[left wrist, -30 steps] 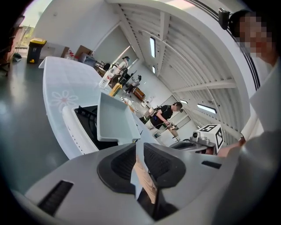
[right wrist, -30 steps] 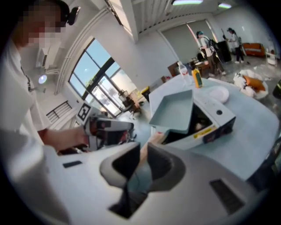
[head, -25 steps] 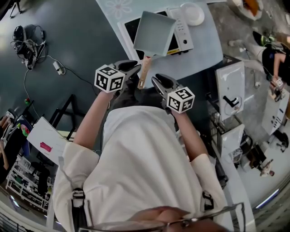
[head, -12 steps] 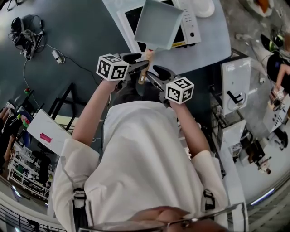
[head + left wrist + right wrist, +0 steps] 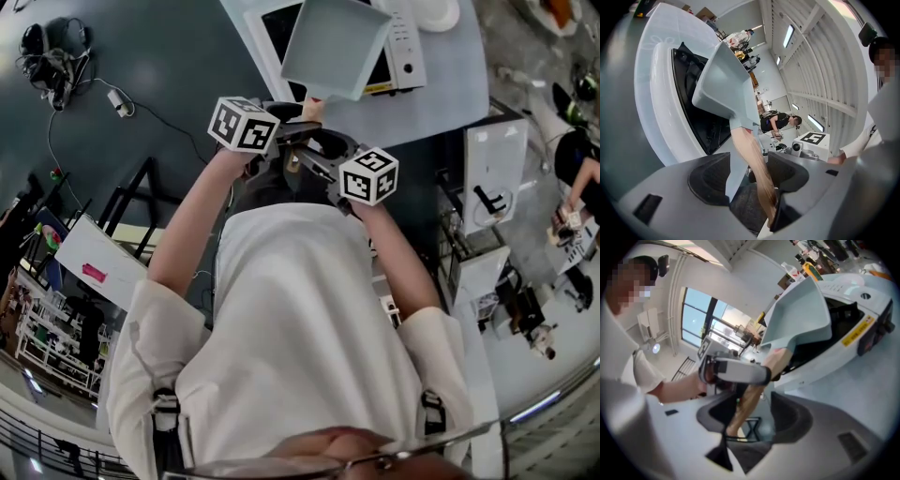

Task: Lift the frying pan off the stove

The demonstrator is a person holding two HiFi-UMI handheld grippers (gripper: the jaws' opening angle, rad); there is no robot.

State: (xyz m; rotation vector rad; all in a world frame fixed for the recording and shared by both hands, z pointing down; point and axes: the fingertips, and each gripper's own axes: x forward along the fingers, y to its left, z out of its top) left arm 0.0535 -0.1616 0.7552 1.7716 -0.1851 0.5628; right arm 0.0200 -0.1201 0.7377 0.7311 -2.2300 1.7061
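A square pale grey frying pan sits on the white induction stove. Its wooden handle points back toward me. My left gripper and right gripper meet at the handle from either side. In the left gripper view the pan stands over the stove, and the handle runs between the wide jaws of the left gripper, close by the right one. In the right gripper view the handle hangs between the spread jaws of the right gripper. Both pairs of jaws have just been opening.
The stove stands on a pale table beside a round white dish. Cables and headphones lie on the dark floor at left. A white cabinet stands at right, with a person beyond it.
Both grippers have moved forward and inward, from flanking the handle's end to overlapping around it. Their jaws look wider. The pan has stayed on the stove.
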